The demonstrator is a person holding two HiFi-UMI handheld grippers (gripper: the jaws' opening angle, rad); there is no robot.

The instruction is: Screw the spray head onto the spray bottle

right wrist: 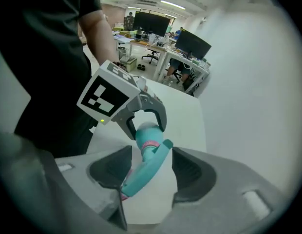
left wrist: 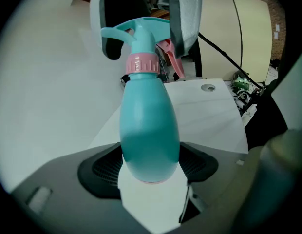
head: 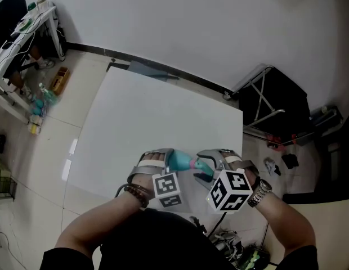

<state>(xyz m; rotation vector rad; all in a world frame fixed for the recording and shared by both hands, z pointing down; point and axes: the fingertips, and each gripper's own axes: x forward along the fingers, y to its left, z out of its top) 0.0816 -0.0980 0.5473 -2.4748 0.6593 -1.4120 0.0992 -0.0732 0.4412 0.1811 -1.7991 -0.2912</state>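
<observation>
The spray head already sits on the neck of the spray bottle, its pink collar down against the shoulder. So the step in hand looks like the last turns of tightening, though I cannot tell how tight the thread is.

To do it well, the bottle has to be the fixed part and the head the turning part. The turn should run about the bottle's long axis, so the collar goes down square rather than cross-threaded. Short twists with a fresh bite each time suit this better than one long roll. The bite is best taken across the head's body, clear of the pink trigger, which would give way or pump.

The left tongs are closed on the bottle's fat lower end, one pad on each side, spread wide only because the body is wide. They hold the bottle in the air over the near edge of the white surface.

The right tongs stand wide apart. The spray head lies slantwise in the gap between their pads, not clamped – one end comes close to a pad, but neither pad presses on it.
</observation>
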